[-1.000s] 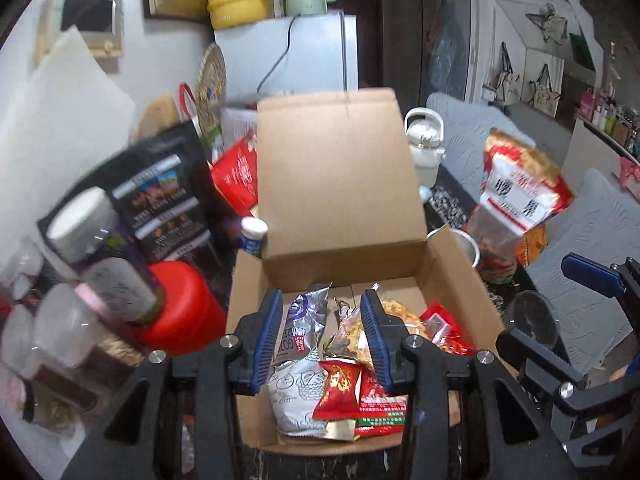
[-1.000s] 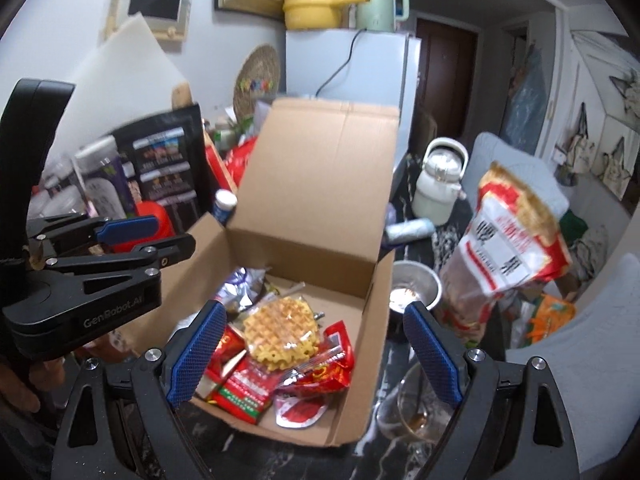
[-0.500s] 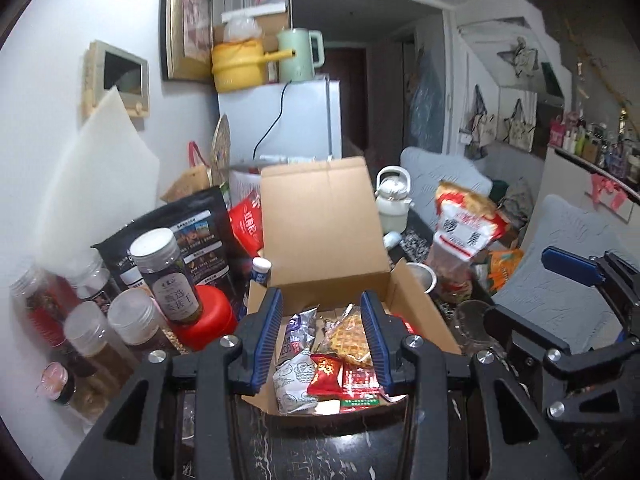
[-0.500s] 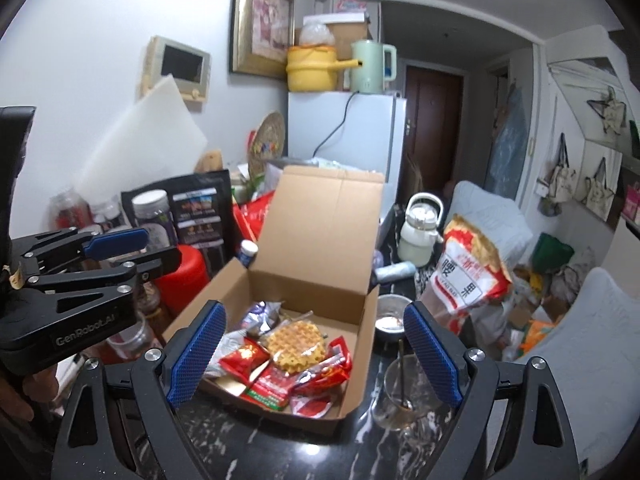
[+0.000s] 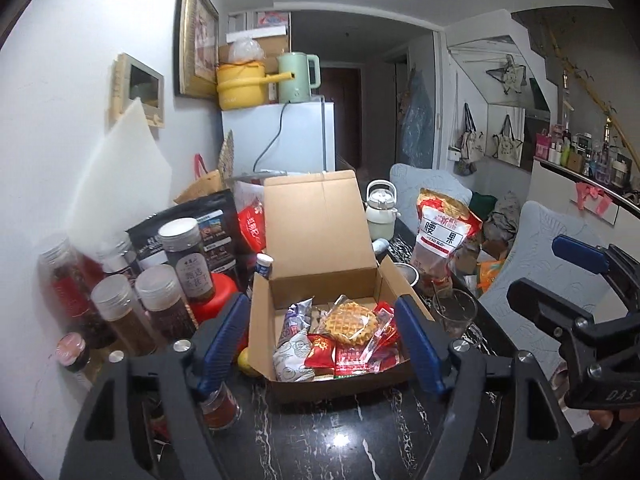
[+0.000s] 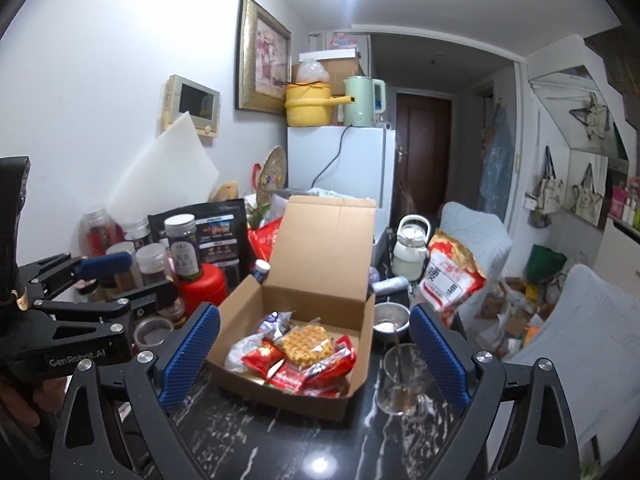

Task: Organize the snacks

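Note:
An open cardboard box (image 5: 280,384) (image 6: 280,394) stands on the dark marble table, its lid upright. Inside lie a wrapped waffle (image 5: 349,322) (image 6: 306,344), red snack packets (image 5: 320,354) (image 6: 288,376) and a silver-white packet (image 5: 290,356). My left gripper (image 5: 320,340) hangs in front of the box, its jaws opening, nothing held between the blue pads. My right gripper (image 6: 314,354) stands wide open, also short of the box and empty. Each gripper shows at the edge of the other's view.
Jars and bottles (image 5: 152,308) and a red lid (image 6: 202,284) crowd the left. A glass mug (image 6: 402,382), a metal cup (image 6: 386,322), a large cashew bag (image 5: 442,236) and a white kettle (image 6: 410,254) stand right of the box. Grey chairs (image 5: 532,256) border the table.
Both grippers have pulled back and risen away from the box, which now looks smaller. The left gripper's jaws have spread from narrow to wide.

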